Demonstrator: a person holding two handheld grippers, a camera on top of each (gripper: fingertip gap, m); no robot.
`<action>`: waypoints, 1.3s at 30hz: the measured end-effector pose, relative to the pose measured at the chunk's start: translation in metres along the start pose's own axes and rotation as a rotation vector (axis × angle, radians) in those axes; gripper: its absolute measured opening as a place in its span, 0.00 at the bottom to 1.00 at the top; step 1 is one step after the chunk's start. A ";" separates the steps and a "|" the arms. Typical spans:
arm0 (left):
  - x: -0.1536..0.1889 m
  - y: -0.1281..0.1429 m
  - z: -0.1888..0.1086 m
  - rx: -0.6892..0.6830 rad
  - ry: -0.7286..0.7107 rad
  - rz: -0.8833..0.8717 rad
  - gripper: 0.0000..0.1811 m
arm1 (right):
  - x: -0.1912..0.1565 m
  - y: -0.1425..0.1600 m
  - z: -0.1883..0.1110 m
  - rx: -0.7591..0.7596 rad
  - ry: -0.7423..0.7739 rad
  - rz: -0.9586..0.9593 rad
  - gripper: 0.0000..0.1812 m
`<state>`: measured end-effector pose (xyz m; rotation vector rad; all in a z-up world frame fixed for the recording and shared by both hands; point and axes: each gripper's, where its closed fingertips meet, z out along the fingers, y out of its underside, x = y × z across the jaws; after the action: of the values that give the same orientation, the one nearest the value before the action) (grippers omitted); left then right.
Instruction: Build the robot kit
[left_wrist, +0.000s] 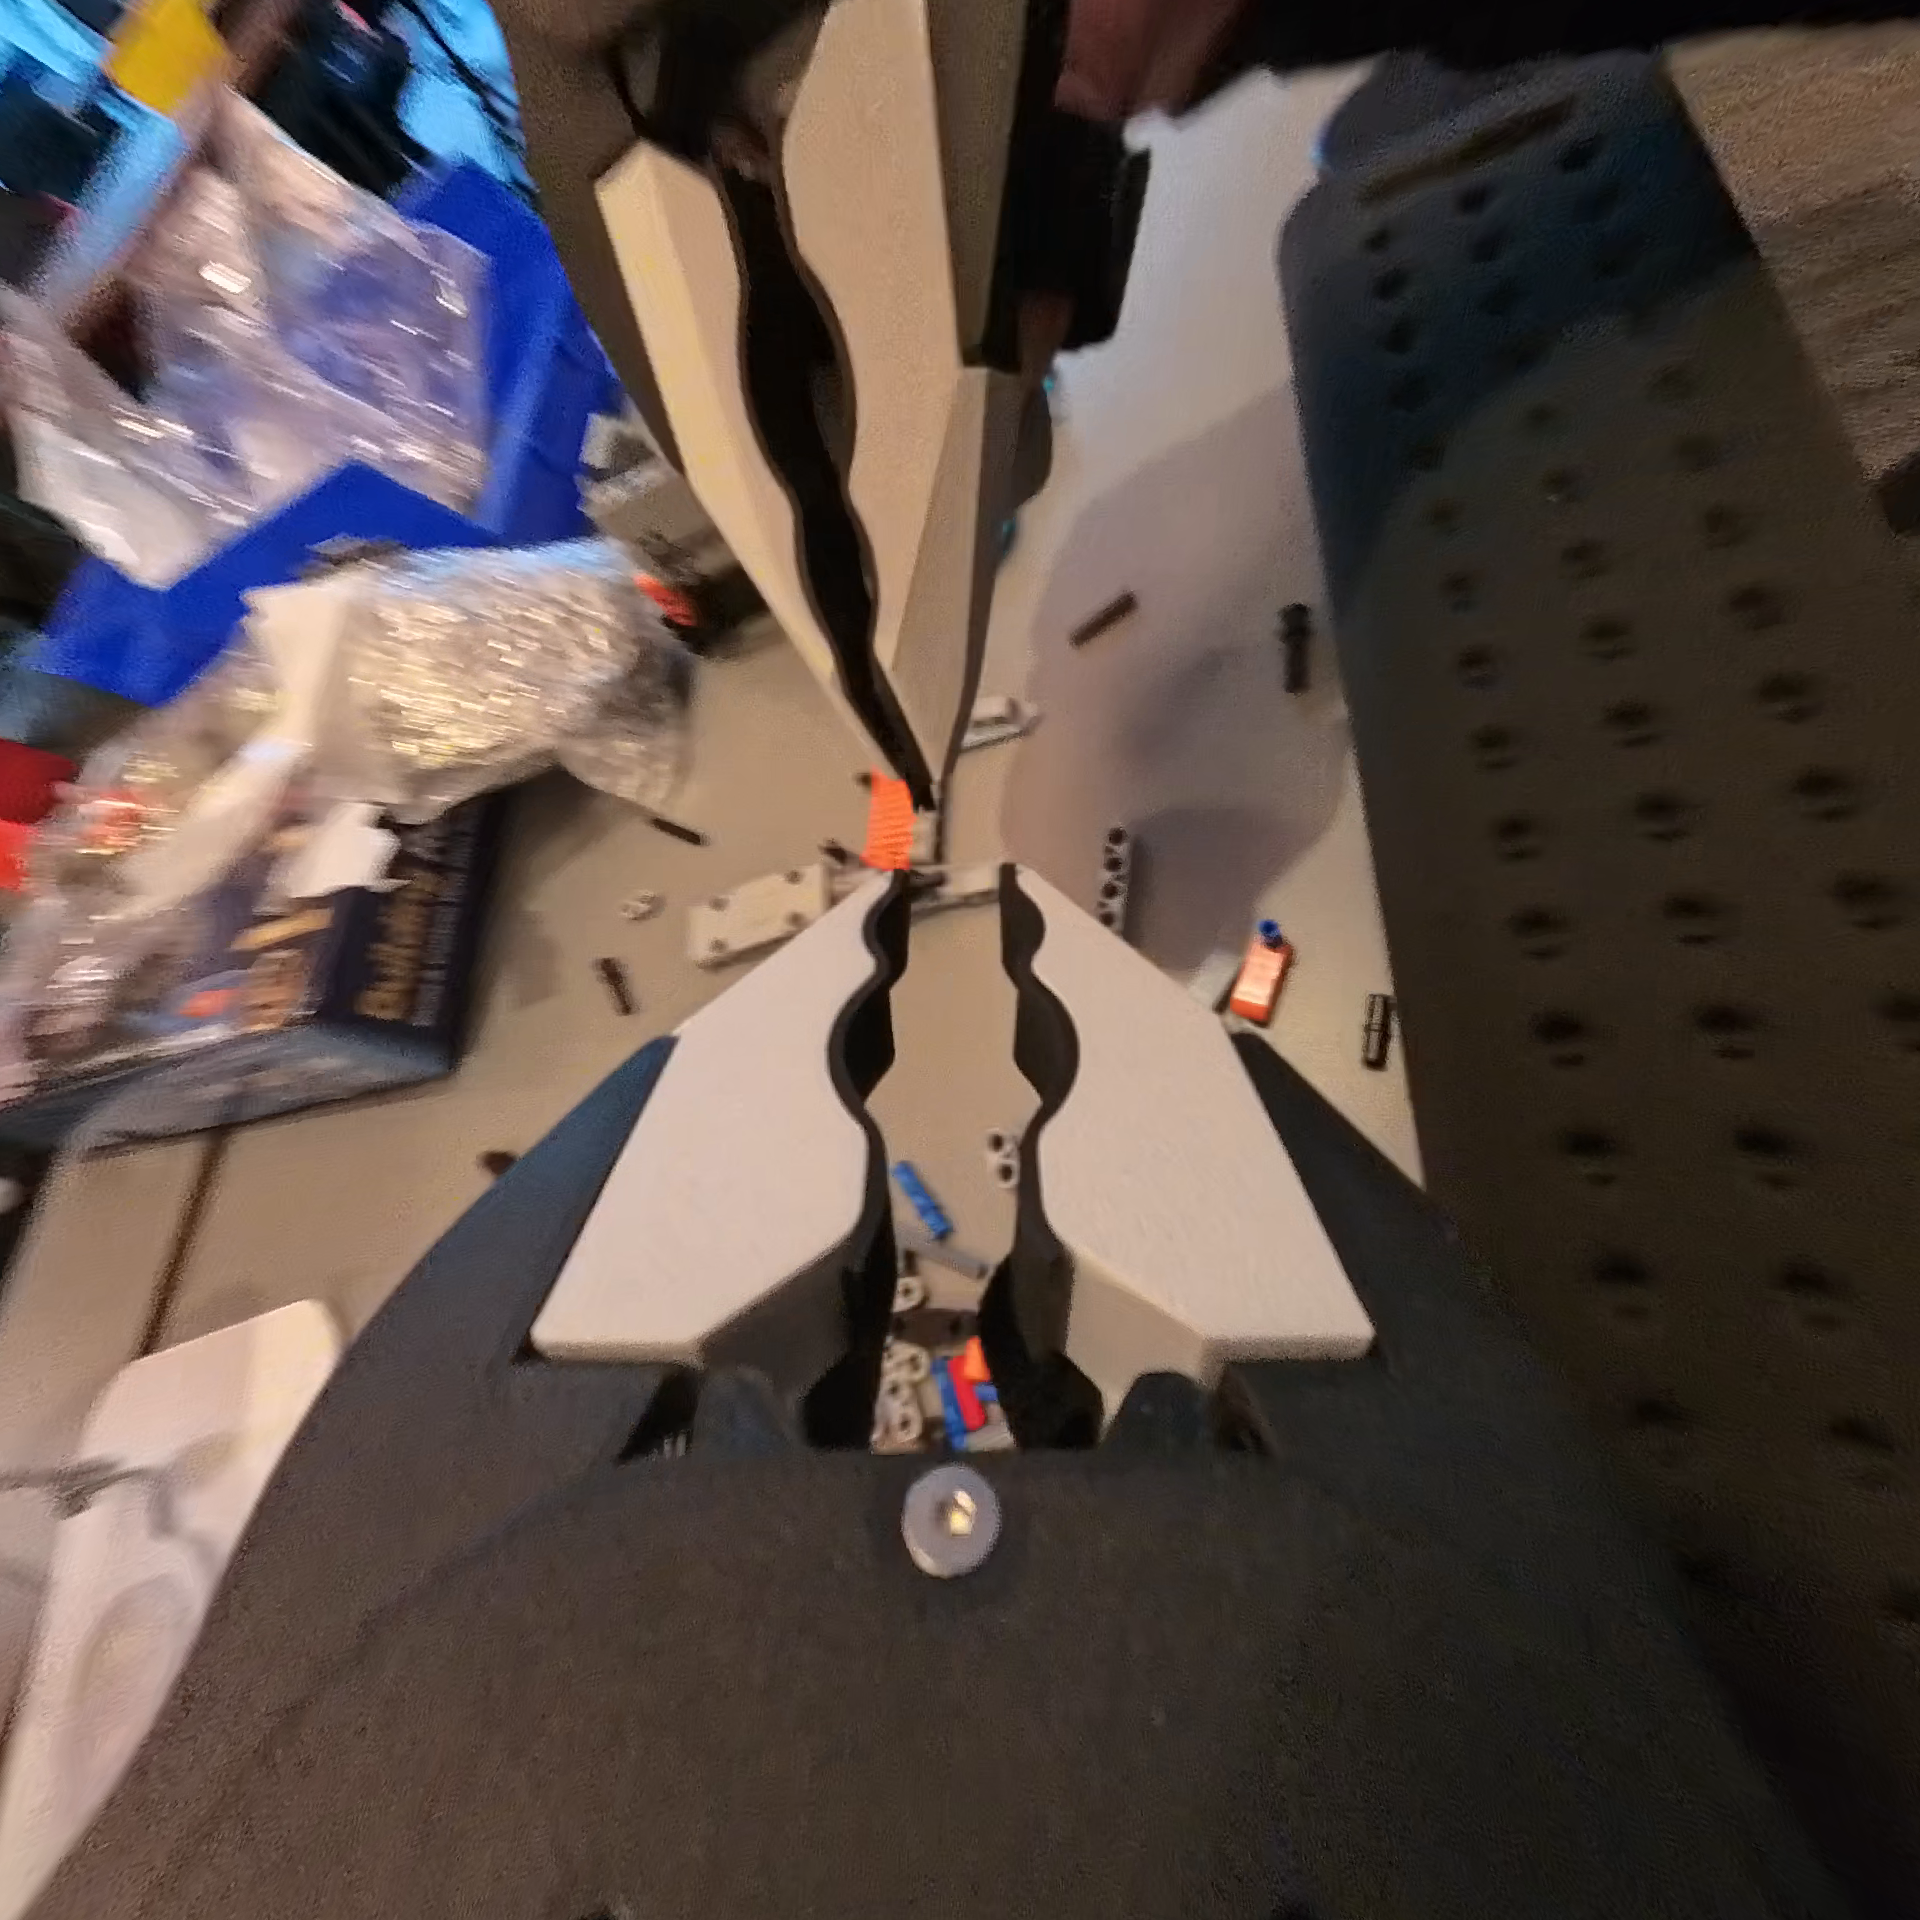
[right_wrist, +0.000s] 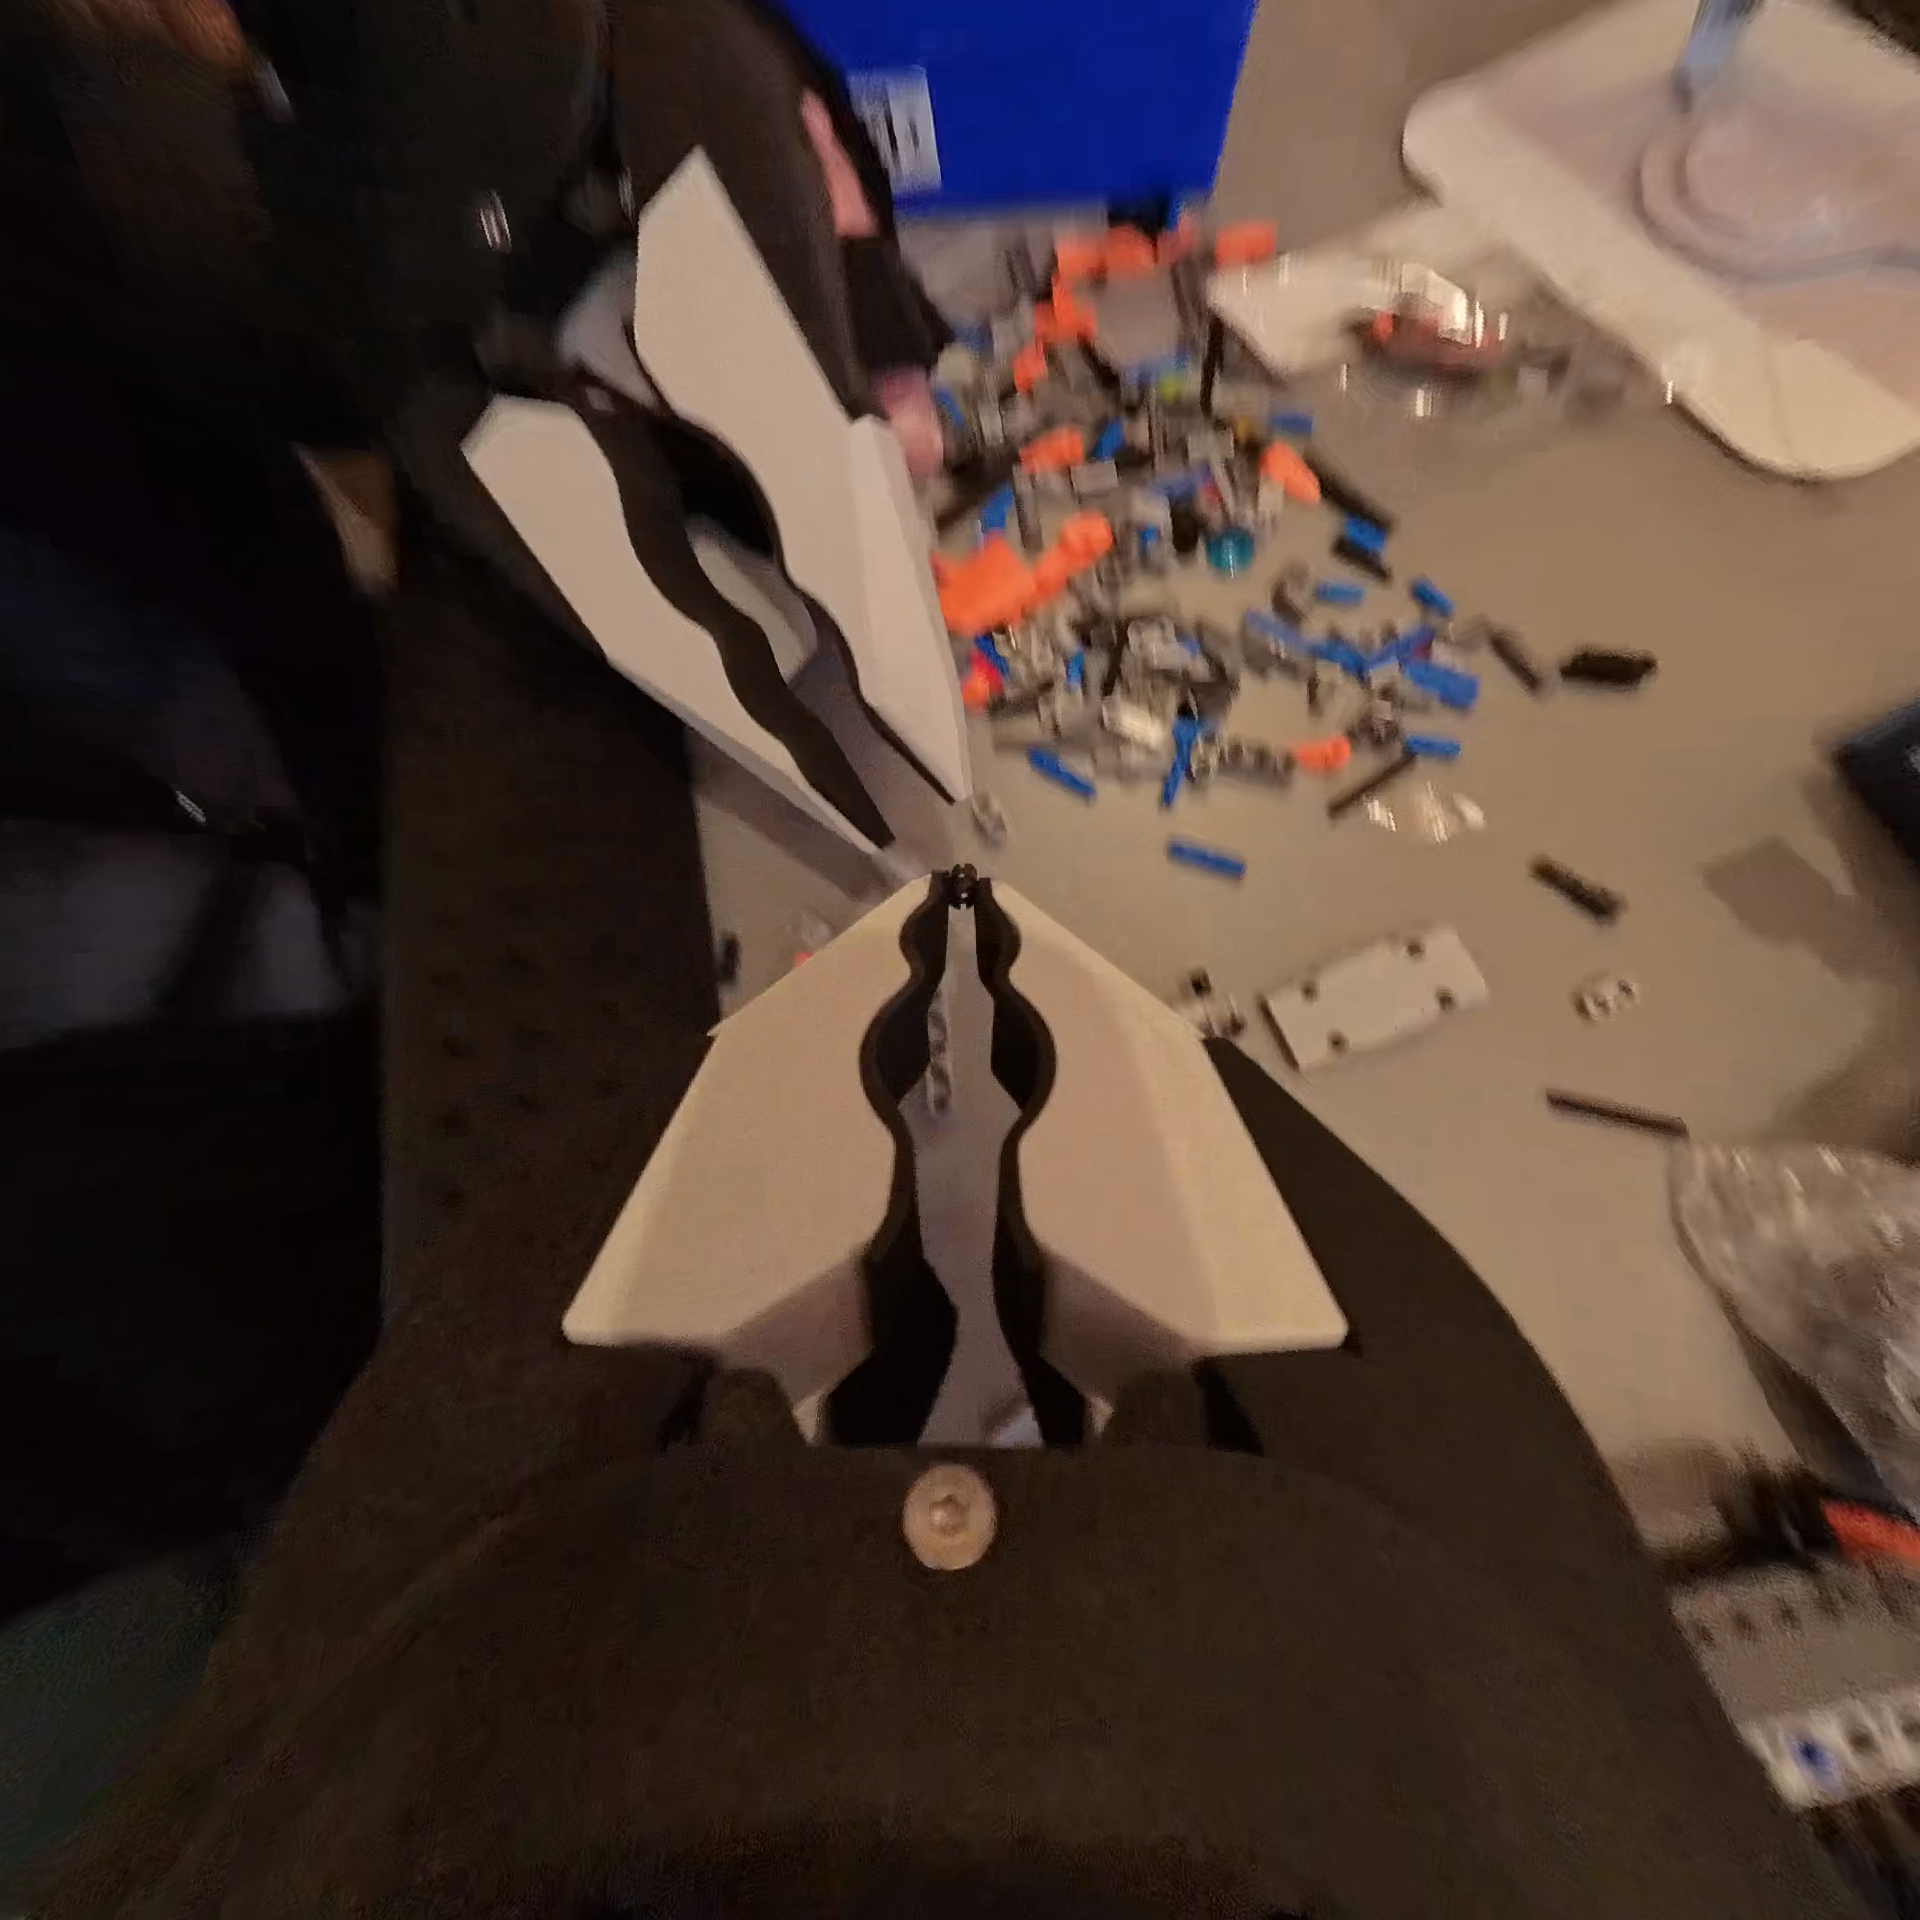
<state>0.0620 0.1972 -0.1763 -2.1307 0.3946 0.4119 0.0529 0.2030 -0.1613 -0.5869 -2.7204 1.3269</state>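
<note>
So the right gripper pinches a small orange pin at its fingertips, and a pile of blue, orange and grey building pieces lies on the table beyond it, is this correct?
Not quite: the pin is black, not orange, as the right wrist view shows. The rest holds: the right gripper pinches it at its fingertips, and the pile of building pieces lies on the table beyond it.

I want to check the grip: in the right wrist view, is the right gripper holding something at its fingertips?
Yes, the right gripper is shut on a small black pin, pinched between its fingertips above the grey table.
</note>
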 end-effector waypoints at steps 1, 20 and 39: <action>0.006 0.006 0.008 -0.024 0.041 -0.015 0.08 | 0.000 0.014 0.000 -0.075 0.039 -0.031 0.01; 0.047 0.041 0.051 -0.172 0.324 -0.161 0.03 | -0.006 0.088 0.026 -0.503 0.107 -0.275 0.01; 0.048 0.039 0.052 -0.148 0.366 -0.209 0.03 | -0.012 0.093 0.028 -0.544 -0.082 -0.199 0.01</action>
<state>0.0808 0.2134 -0.2539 -2.3676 0.3492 -0.0741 0.0865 0.2296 -0.2494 -0.2728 -3.1105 0.5726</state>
